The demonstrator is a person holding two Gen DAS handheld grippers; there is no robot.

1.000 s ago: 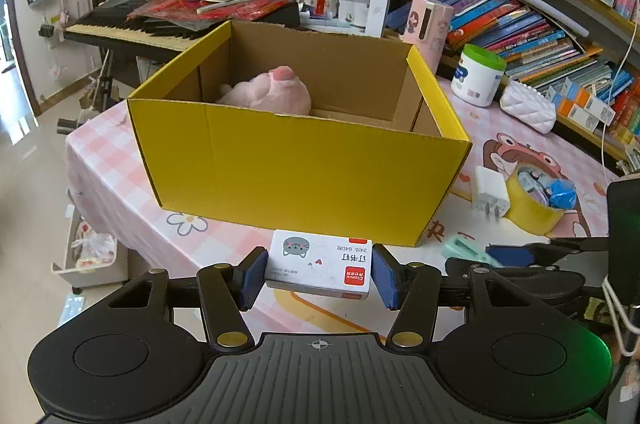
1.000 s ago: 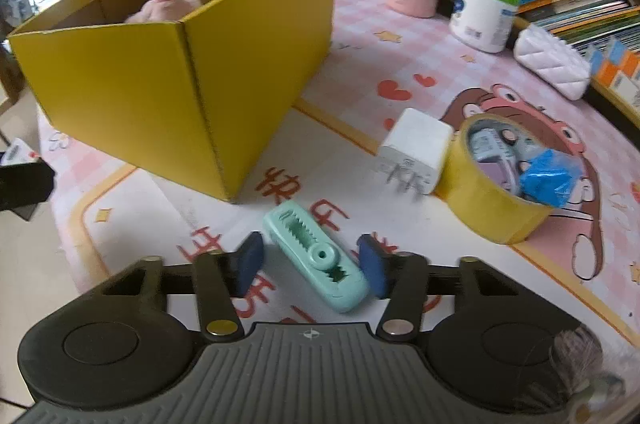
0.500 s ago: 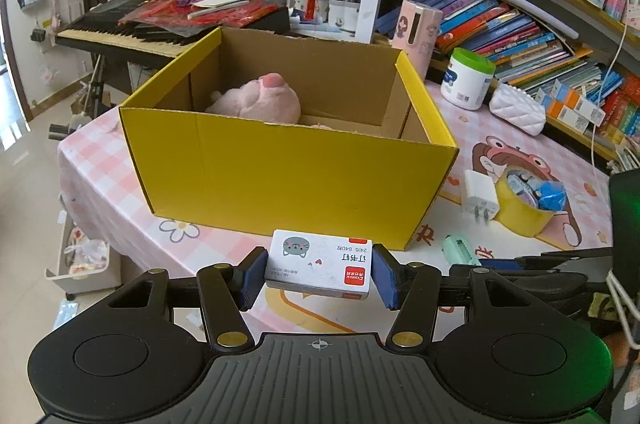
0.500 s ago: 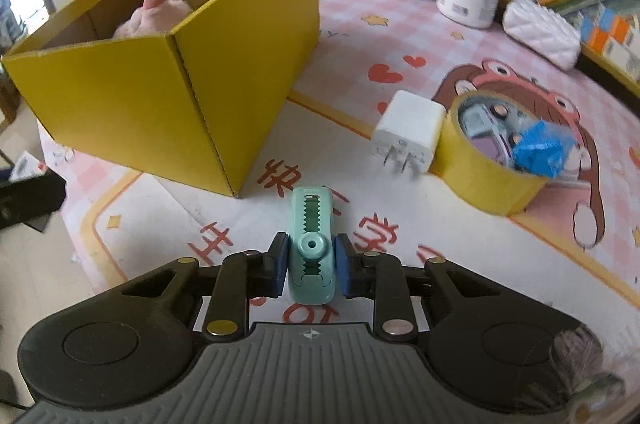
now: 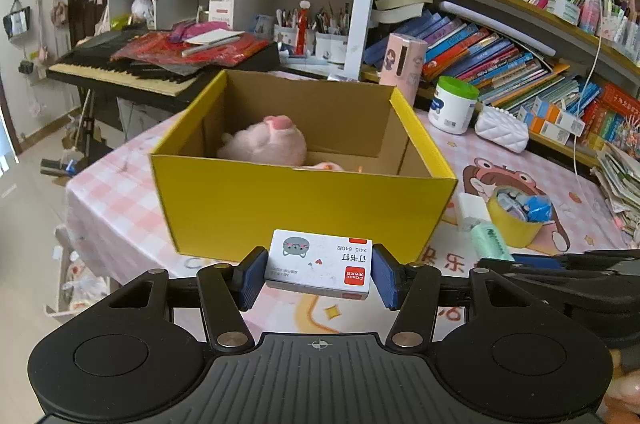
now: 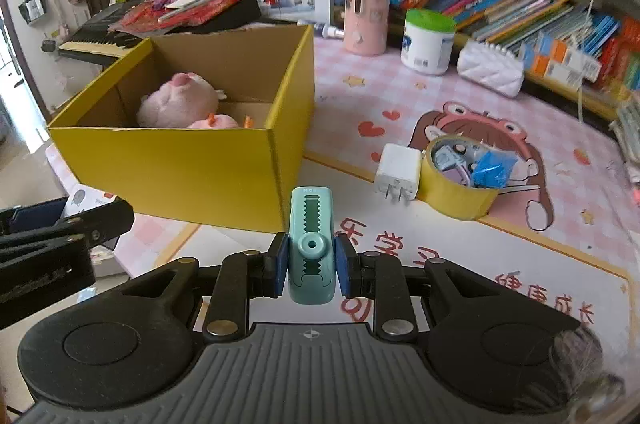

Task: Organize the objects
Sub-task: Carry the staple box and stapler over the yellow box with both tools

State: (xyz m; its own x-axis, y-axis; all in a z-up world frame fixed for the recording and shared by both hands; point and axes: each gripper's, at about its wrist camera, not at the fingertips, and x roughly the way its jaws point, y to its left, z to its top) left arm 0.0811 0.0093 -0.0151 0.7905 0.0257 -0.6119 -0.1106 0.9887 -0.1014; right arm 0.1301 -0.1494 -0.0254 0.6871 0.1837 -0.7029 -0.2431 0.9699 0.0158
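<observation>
Holding a white staple box (image 5: 319,263) in our left gripper (image 5: 319,274), we face the yellow box (image 5: 296,207). Our right gripper (image 6: 311,266) clamps a mint correction tape (image 6: 311,244), lifted off the table (image 6: 460,252).

A cluttered room in a home, likely a study or child's room. Crowded bookshelves (image 5: 500,35) line the wall, beside cubbies holding pen cups (image 5: 308,39). An electric keyboard (image 5: 120,67) is piled with papers. The table (image 6: 460,95) wears a pink checked cartoon cloth; small bags (image 5: 16,21) hang from wall hooks.
</observation>
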